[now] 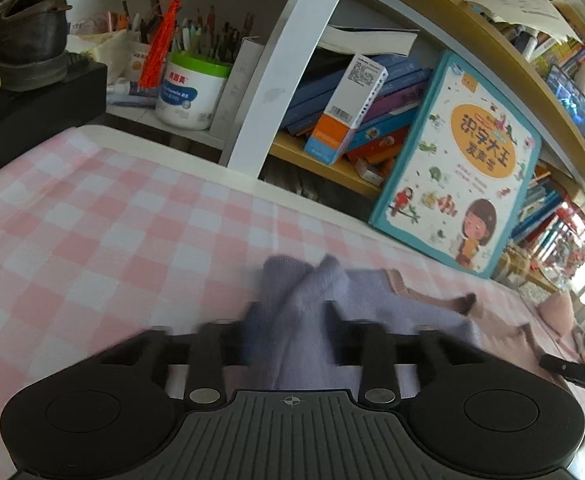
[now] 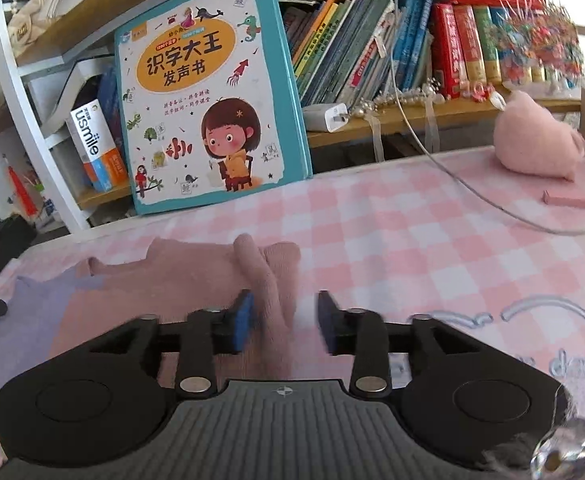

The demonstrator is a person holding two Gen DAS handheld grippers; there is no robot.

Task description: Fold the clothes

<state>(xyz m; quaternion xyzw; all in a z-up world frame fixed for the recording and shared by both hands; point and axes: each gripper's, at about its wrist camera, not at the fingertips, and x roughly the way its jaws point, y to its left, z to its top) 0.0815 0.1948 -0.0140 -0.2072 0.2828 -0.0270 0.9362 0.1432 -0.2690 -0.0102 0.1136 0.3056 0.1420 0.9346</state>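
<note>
The two-tone sweater (image 2: 140, 300) lies on the checked surface (image 2: 412, 240), its lilac side bunched in the left gripper (image 1: 288, 320), whose jaws are clamped on it, while the right gripper (image 2: 284, 322), jaws apart, straddles a pink ridge, seemingly to lift both sides for a fold.

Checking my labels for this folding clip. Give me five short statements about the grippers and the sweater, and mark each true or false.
1. The left gripper has purple fabric of the sweater between its fingers. True.
2. The right gripper is clamped tight. False: its jaws are apart, pink sleeve between them.
3. The tablecloth is blue striped. False: pink and white check.
4. A children's book leans against the shelf. True.
5. The sweater hangs in the air. False: it lies on the table.
</note>
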